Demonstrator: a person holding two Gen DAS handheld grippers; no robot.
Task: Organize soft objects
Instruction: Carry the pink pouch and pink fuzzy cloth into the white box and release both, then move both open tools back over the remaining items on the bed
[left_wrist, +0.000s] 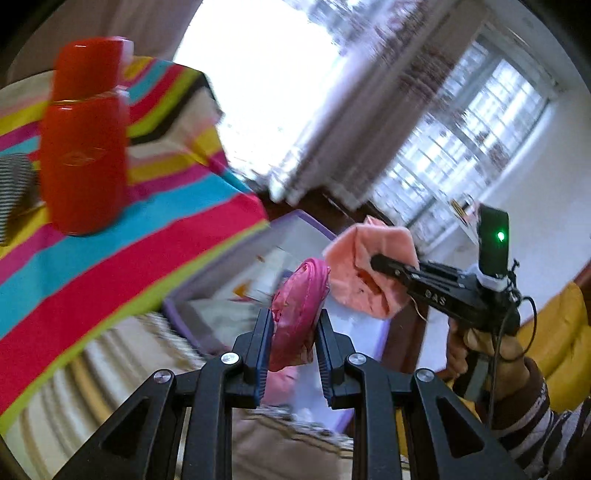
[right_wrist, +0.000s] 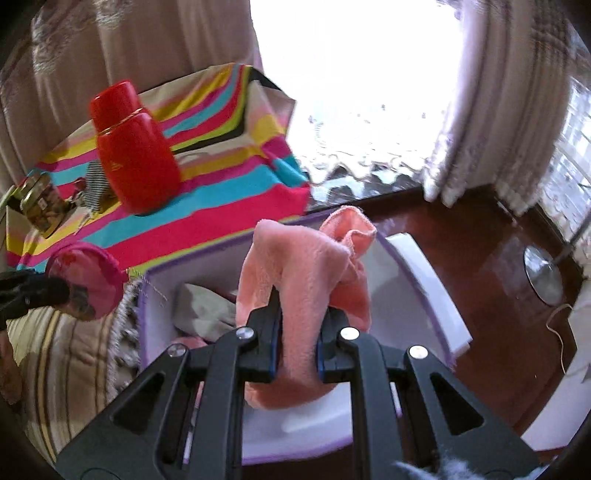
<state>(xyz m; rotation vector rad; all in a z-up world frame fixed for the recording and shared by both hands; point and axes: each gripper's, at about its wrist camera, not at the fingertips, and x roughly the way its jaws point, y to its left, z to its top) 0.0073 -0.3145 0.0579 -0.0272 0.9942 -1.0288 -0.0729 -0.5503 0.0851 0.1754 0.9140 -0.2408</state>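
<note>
My left gripper (left_wrist: 294, 321) is shut on a round magenta soft pouch (left_wrist: 299, 314), held above the purple-edged white box (left_wrist: 295, 229). To the right in the left wrist view a person's hand holds my right gripper (left_wrist: 376, 263), which is shut on a peach-pink towel (left_wrist: 365, 273). In the right wrist view the right gripper (right_wrist: 301, 314) squeezes that peach-pink towel (right_wrist: 306, 273) over the open box (right_wrist: 424, 273). The left gripper (right_wrist: 55, 291) shows at the left edge with the magenta pouch (right_wrist: 86, 278). A beige cloth (right_wrist: 201, 310) lies inside the box.
A red flask (right_wrist: 135, 147) stands on a bright striped cloth (right_wrist: 221, 206), with a small glass jar (right_wrist: 38, 201) and a black-striped item (right_wrist: 94, 182) beside it. Curtains (right_wrist: 495, 122) hang behind. The box rests on a dark wooden floor (right_wrist: 491, 258). A striped beige cushion (right_wrist: 70, 365) lies at left.
</note>
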